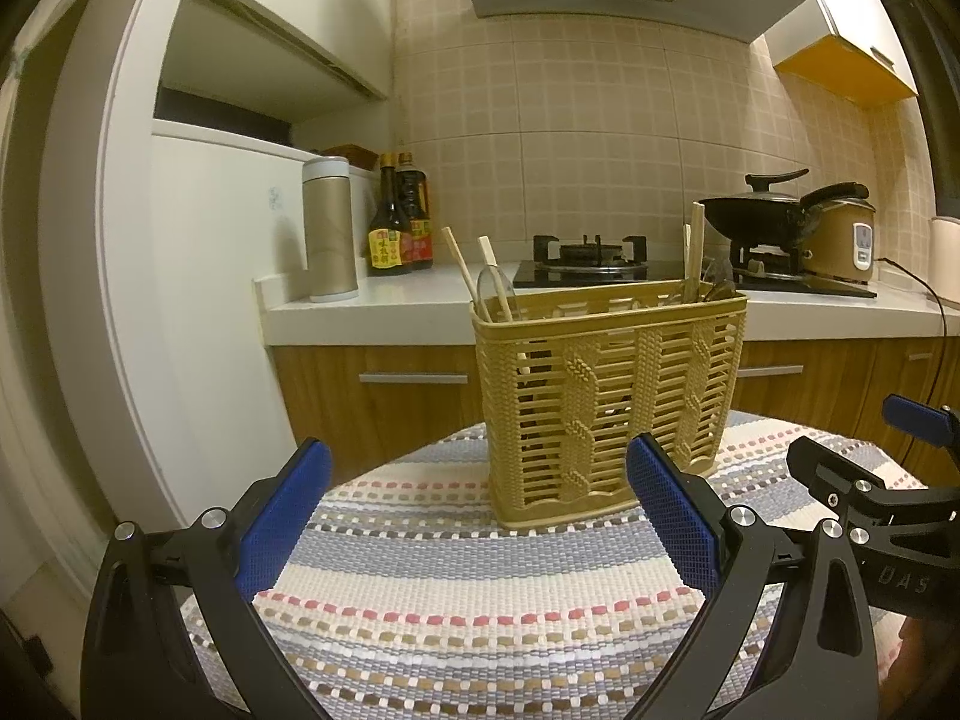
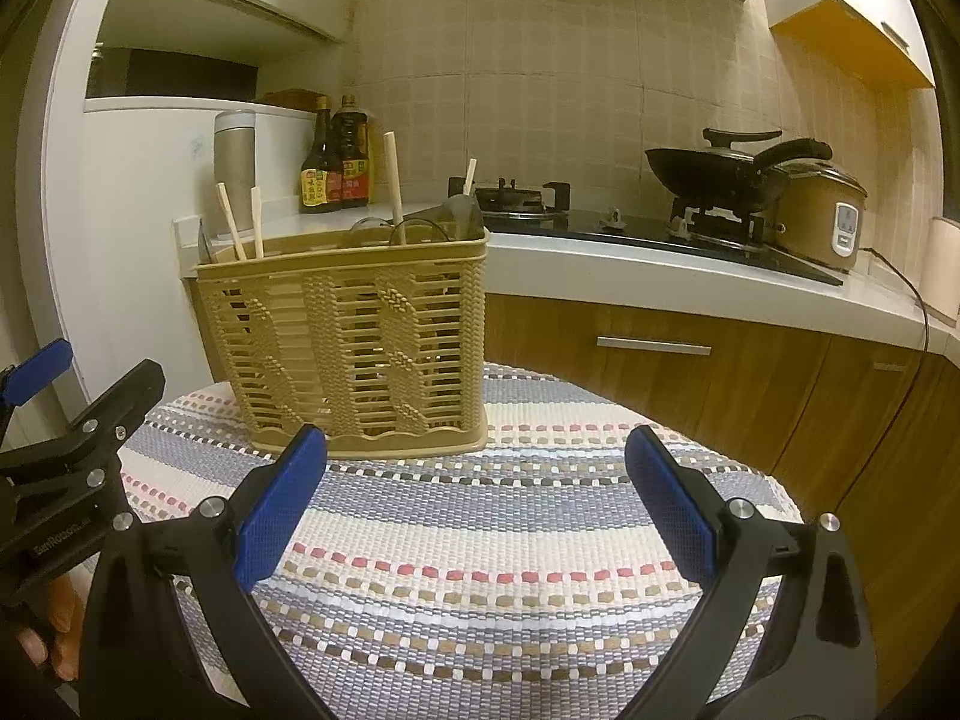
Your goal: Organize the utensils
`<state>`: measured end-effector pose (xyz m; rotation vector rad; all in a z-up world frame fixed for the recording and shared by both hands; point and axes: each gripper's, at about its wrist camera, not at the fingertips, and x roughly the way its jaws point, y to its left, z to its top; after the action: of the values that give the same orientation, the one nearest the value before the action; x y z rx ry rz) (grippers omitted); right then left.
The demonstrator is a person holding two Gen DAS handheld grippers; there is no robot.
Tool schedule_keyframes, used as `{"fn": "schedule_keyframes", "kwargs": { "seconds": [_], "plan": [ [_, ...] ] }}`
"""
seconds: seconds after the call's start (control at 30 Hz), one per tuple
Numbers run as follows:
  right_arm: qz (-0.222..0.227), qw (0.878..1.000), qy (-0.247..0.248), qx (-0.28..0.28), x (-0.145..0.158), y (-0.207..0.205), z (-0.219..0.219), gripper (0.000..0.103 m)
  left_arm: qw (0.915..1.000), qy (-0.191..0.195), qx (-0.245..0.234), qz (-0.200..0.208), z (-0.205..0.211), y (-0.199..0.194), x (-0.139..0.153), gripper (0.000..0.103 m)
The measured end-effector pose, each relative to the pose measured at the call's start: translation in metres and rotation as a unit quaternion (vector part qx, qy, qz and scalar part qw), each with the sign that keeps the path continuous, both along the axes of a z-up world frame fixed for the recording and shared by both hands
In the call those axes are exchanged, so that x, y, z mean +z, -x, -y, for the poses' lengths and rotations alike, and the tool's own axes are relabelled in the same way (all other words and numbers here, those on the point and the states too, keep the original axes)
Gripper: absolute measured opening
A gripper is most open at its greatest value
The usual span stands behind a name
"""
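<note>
Both claws, left claw [image 1: 477, 501] and right claw [image 2: 477, 489], gape wide, holding nothing, over a striped-cloth worktop [image 1: 456, 594] in a kitchen; toward its far edge, a woven basket [image 1: 606, 396] holds chopsticks [image 1: 459, 267].

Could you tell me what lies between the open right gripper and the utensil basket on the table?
Only bare striped woven mat; in the right wrist view nothing sits between the right gripper and the utensil basket.
</note>
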<state>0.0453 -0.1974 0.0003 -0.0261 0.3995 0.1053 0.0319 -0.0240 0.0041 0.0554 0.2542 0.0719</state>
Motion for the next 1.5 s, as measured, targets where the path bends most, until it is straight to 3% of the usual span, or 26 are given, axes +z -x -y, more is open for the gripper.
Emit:
{"fn": "schedule_keyframes", "kwargs": {
  "seconds": [1.5],
  "plan": [
    [-0.009, 1.000, -0.001, 0.001, -0.0016, -0.0033, 0.0005, 0.095, 1.0000, -0.007, -0.003, -0.004, 0.0052, 0.0001, -0.0017, 0.095]
  ]
}}
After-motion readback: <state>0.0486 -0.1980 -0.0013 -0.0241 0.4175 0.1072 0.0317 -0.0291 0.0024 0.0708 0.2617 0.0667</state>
